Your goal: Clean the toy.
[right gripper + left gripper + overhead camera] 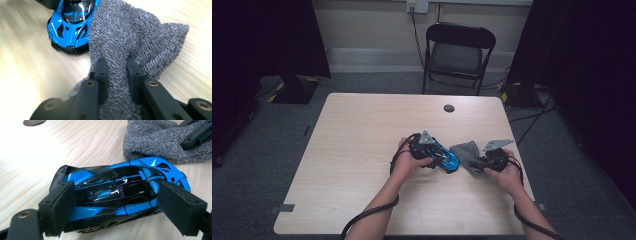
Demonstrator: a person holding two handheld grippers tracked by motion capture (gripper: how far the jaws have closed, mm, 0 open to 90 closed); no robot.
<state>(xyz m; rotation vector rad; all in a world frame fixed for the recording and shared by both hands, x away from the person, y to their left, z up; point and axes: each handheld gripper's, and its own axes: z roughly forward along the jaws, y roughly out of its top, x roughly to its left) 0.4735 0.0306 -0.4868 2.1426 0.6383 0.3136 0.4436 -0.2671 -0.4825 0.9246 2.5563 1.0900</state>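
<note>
Left gripper view: left gripper (pixel 112 202) clamps the blue toy car (pixel 117 190) by its sides on the table (pixel 75 142); right gripper (pixel 117 75) pinches the grey cloth (pixel 132 32) touching the car's nose

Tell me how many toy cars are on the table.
1: the blue toy car sits between the left gripper pads, right beside the grey cloth pinched by the right gripper.

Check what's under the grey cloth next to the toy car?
The grey cloth lies on the bare wooden table, one edge against the blue toy car at its nose. The right gripper pinches one end. Nothing pokes out; whatever the folds cover can't be seen.
</note>
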